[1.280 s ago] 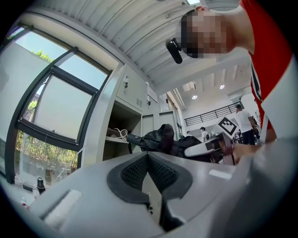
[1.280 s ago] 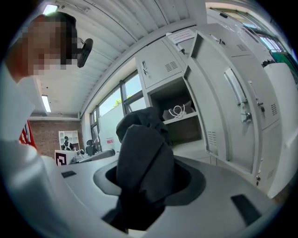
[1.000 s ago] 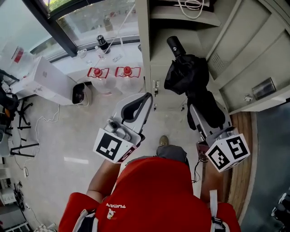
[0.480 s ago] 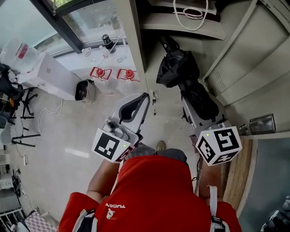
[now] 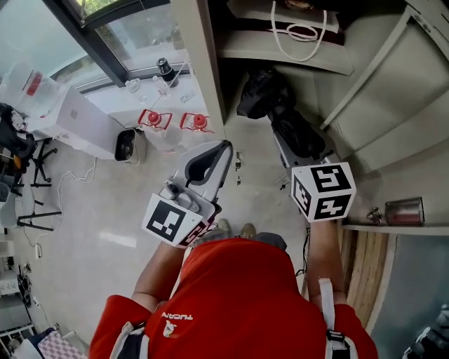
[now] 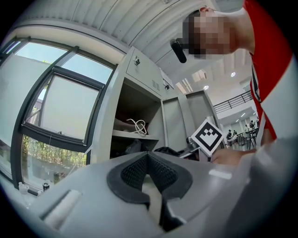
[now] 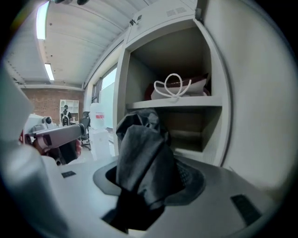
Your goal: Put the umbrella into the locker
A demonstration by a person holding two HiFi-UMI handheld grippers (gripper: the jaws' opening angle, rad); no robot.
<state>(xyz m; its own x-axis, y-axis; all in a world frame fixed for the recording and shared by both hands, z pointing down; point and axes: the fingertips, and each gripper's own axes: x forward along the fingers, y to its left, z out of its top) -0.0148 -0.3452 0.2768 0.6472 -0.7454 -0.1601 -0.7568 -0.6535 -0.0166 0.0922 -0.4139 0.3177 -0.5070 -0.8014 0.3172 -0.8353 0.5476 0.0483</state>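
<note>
The right hand-held gripper (image 5: 293,144) clamps the folded black umbrella (image 5: 270,98), which points to 12 o'clock at the locker (image 5: 200,63) mouth, under the shelf (image 5: 295,59). It likely handles light, with floppy cloth over a stiff shaft, so grip the shaft. A corded bag (image 5: 298,17) sits above and the door (image 5: 393,84) stands at 2 o'clock. The left hand-held gripper (image 5: 207,163) is closed and empty.

Beige metal locker (image 5: 207,84): bay under flat shelf (image 5: 295,59) open at front, passable. Bay above shelf occupied by bag with white cord handles (image 7: 184,88). Open locker door (image 5: 393,91) bounds right side.
</note>
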